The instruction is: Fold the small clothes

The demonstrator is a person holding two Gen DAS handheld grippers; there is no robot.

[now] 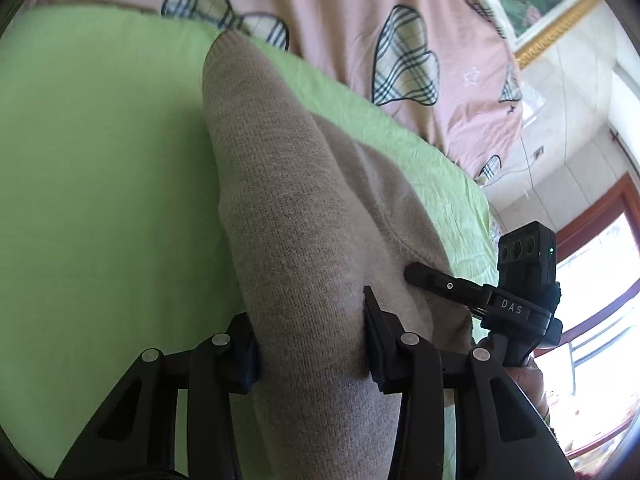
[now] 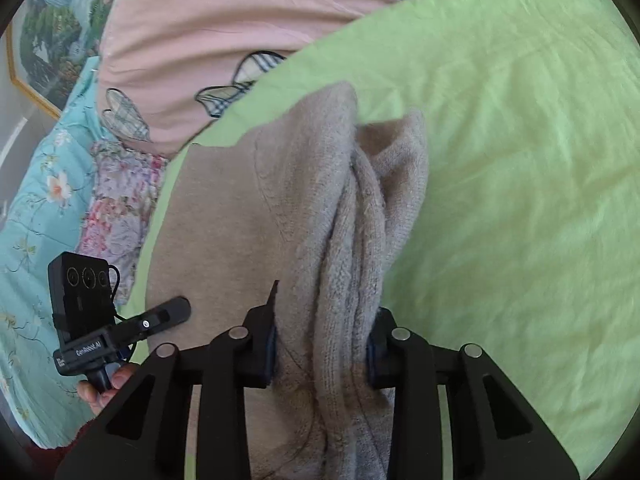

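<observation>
A beige knit garment point(image 1: 280, 184) lies on a green sheet point(image 1: 100, 160). In the left wrist view a long folded part of it runs toward the camera, and my left gripper point(image 1: 312, 346) is shut on it, pads pressing both sides. One finger of the right gripper point(image 1: 440, 285) rests on the cloth just to the right. In the right wrist view my right gripper point(image 2: 322, 344) is shut on a bunched, ribbed fold of the garment point(image 2: 352, 240). The flat body of the garment point(image 2: 224, 216) spreads to the left, where a finger of the left gripper point(image 2: 168, 312) touches it.
A pink quilt with plaid patches point(image 1: 360, 20) is heaped behind the sheet. Turquoise floral bedding point(image 2: 36, 200) lies at the left of the right wrist view. A framed picture point(image 1: 552, 0) and a window point(image 1: 592, 288) are beyond the bed. A hand point(image 2: 104, 392) holds the left gripper.
</observation>
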